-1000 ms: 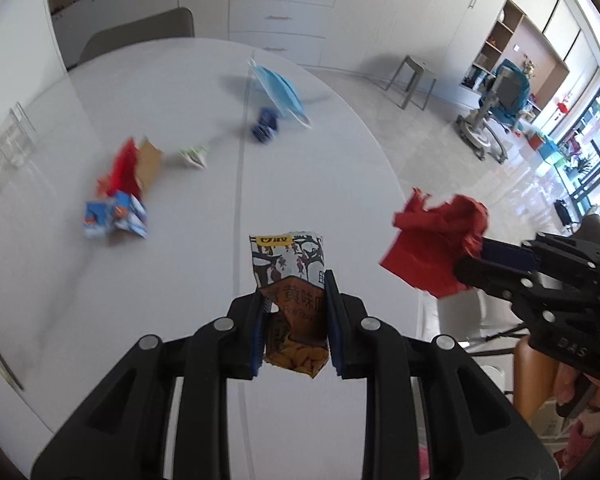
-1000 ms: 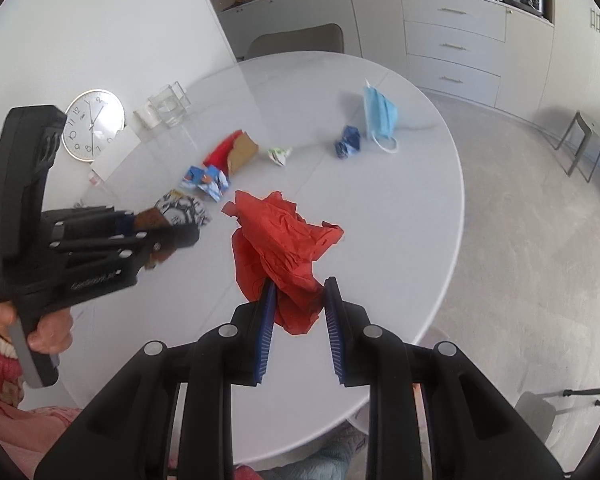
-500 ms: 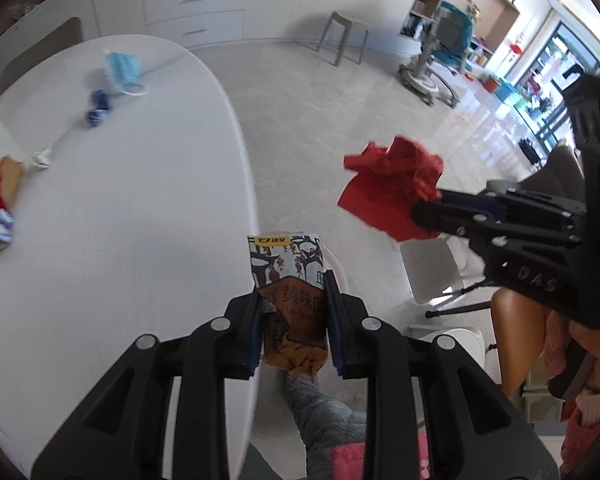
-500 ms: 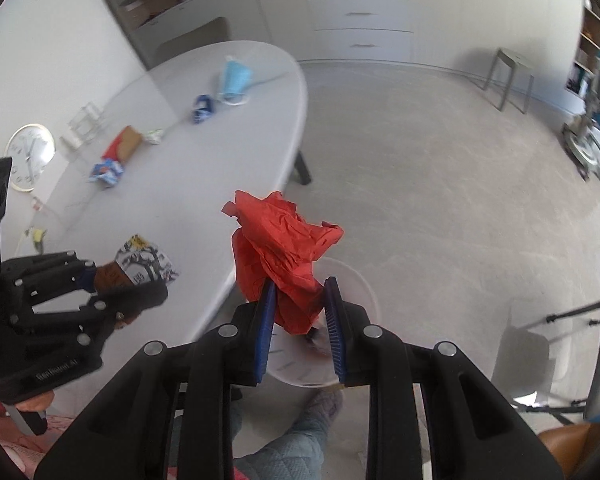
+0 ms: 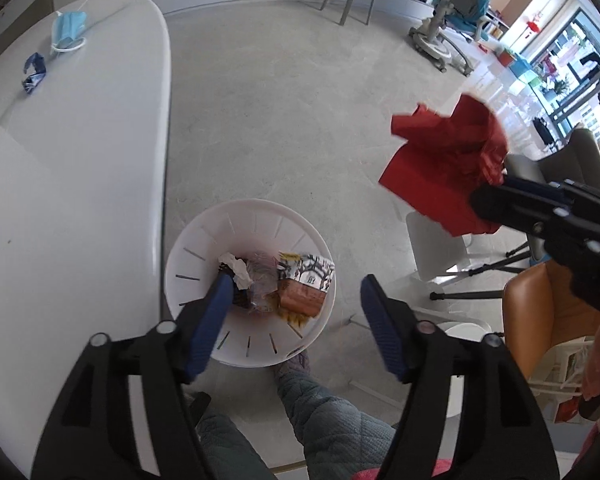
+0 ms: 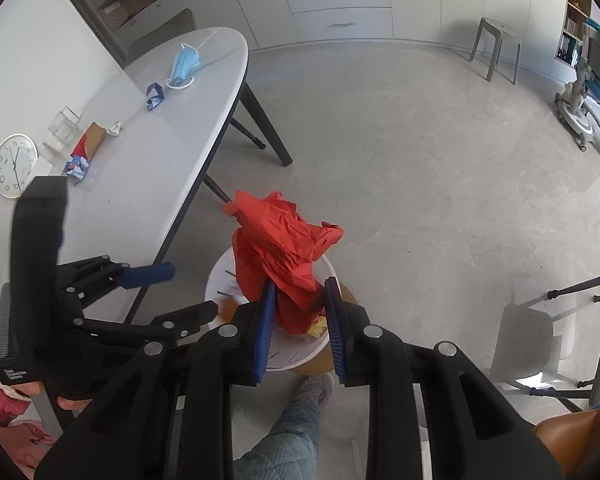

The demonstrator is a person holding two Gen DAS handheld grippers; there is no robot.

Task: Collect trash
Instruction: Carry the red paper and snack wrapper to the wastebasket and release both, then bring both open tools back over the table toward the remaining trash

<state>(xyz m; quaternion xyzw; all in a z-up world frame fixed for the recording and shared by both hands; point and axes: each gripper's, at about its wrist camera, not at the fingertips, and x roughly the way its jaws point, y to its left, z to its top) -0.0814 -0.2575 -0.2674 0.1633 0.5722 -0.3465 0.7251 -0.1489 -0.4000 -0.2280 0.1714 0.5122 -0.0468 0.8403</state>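
Observation:
A white trash bin (image 5: 204,236) stands on the floor beside the table edge, with wrappers inside. A brown and black snack wrapper (image 5: 306,286) lies in the bin. My left gripper (image 5: 296,284) is open and empty right above the bin; it also shows in the right wrist view (image 6: 188,290). My right gripper (image 6: 298,286) is shut on a crumpled red paper (image 6: 284,252) and holds it over the bin (image 6: 332,270). The red paper (image 5: 448,168) hangs in the air to the right in the left wrist view.
The white oval table (image 6: 160,128) carries a blue face mask (image 6: 184,66), a blue wrapper (image 6: 155,95), a small white scrap (image 6: 115,129) and a red and brown packet (image 6: 86,148). A wall clock (image 6: 14,165), a grey stool (image 6: 498,46), chairs (image 6: 540,340) and my slippered foot (image 6: 314,390) are around.
Both grippers swung from over the table to the bin on the floor. My left gripper opened and the snack wrapper dropped into the bin. The right gripper still holds the red paper.

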